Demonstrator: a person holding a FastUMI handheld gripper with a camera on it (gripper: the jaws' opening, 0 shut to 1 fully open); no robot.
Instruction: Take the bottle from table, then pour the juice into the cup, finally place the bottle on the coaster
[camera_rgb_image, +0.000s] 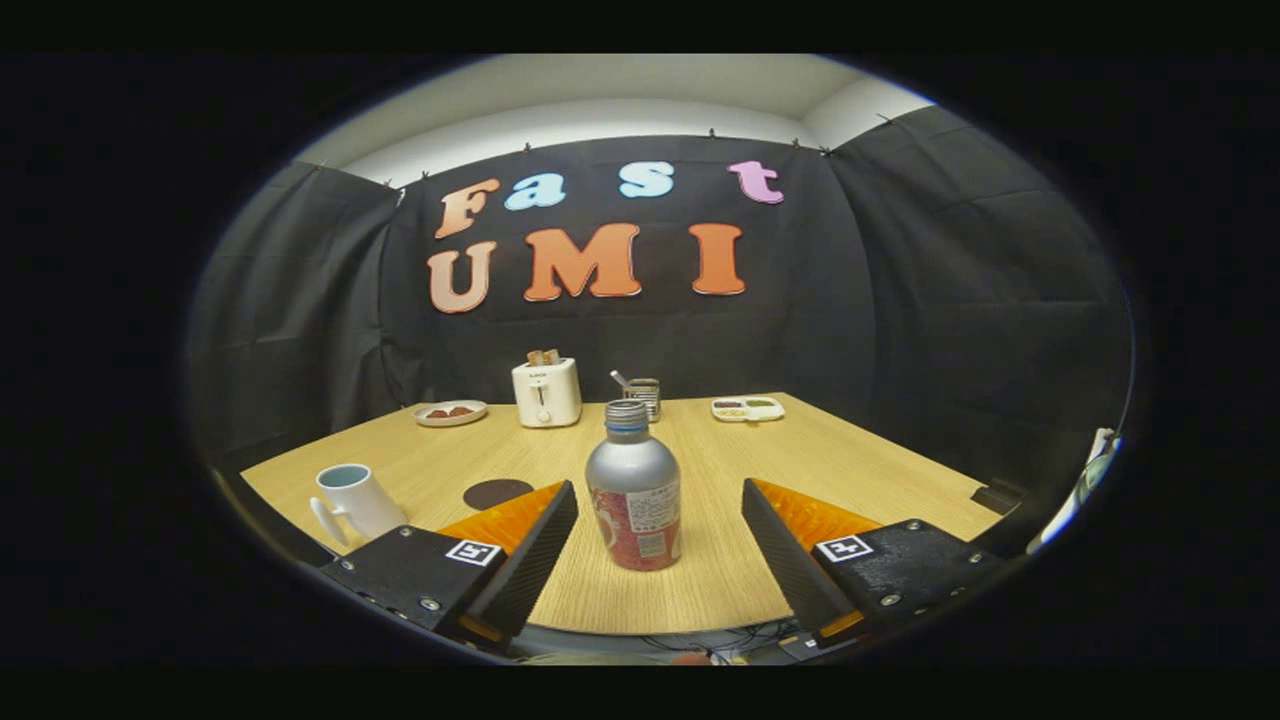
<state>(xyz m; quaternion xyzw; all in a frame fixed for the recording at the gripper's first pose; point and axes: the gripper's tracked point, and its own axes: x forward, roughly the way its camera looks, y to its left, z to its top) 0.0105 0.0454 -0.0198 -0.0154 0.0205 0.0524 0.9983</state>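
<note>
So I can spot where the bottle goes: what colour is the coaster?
Dark brown, a plain round coaster in the gripper view.

The gripper (660, 500) has its fingers spread wide, touching nothing. The bottle (634, 490) stands upright on the table (850, 450) between the fingertips, clear of both, its cap on. The cup (352, 500) and the dark round coaster (497, 492) sit beside the left finger. Beyond the bottle stand a toaster (546, 391) and two dishes.
</note>
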